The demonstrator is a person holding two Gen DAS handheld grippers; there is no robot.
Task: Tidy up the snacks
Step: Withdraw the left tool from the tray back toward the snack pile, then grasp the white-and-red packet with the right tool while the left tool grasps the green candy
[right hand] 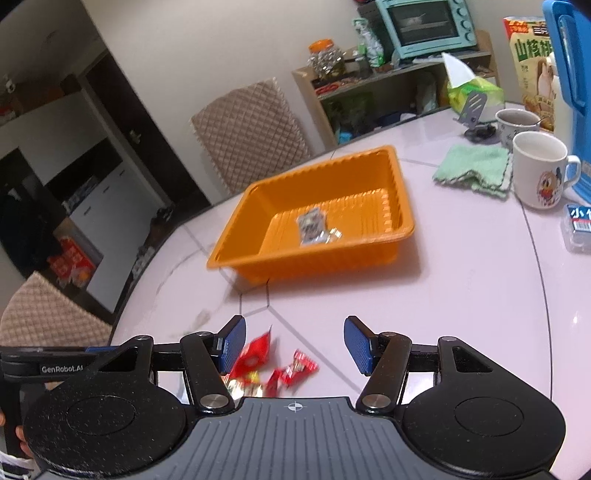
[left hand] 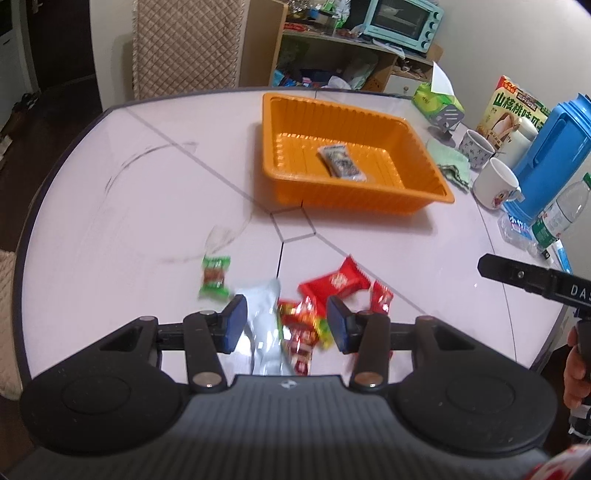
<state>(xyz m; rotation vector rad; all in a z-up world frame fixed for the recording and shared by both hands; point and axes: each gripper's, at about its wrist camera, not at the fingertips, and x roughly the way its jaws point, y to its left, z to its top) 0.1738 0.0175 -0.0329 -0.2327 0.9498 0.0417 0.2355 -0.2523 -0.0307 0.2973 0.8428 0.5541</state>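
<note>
An orange tray [left hand: 424, 192] sits mid-table with one clear-wrapped snack [left hand: 341, 161] in it; the tray also shows in the right wrist view [right hand: 402, 229], with the snack [right hand: 314, 226] inside. Loose snacks lie near the table's front edge: a green candy [left hand: 215, 276], a silver packet [left hand: 264, 325], a red packet [left hand: 334, 282] and small red candies [left hand: 300, 332]. My left gripper [left hand: 286, 323] is open, above the silver packet and red candies. My right gripper [right hand: 295, 345] is open and empty, above red candies [right hand: 295, 369] and a red packet [right hand: 253, 356].
At the right edge stand two mugs [left hand: 495, 182], a blue jug [left hand: 550, 155], a water bottle [left hand: 561, 212], a snack box [left hand: 517, 107], a green cloth [right hand: 474, 170] and a tissue pack [left hand: 436, 99]. A padded chair [right hand: 251, 136] and a shelf with a toaster oven [left hand: 402, 22] stand behind.
</note>
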